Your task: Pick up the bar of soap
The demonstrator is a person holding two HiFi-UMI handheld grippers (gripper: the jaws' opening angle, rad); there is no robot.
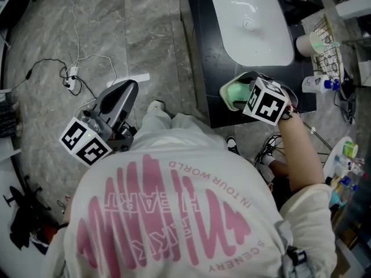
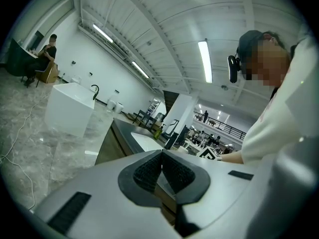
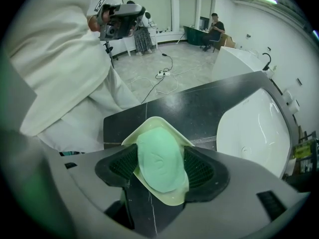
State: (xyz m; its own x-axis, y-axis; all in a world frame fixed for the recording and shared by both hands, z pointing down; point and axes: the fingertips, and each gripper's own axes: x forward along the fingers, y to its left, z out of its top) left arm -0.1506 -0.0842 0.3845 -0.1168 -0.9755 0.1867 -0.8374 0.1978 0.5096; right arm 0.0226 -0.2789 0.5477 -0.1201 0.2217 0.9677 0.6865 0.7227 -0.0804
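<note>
A pale green bar of soap (image 3: 159,158) lies in a cream soap dish (image 3: 130,139). In the right gripper view my right gripper (image 3: 160,166) has a pad pressed against each side of the dish, shut on it with the soap inside. The head view shows the dish (image 1: 231,92) at the front edge of the black counter (image 1: 208,68), just left of my right gripper (image 1: 242,94) and its marker cube. Whether the dish rests on the counter I cannot tell. My left gripper (image 1: 128,88) hangs over the floor left of the counter. Its jaws (image 2: 161,169) are shut with nothing between them.
A white sink basin (image 1: 255,22) is set into the counter behind the dish. A cup (image 1: 306,44), a wire rack (image 1: 327,51) and bottles (image 1: 317,84) stand at the right. A cable and a power strip (image 1: 72,77) lie on the marble floor at the left.
</note>
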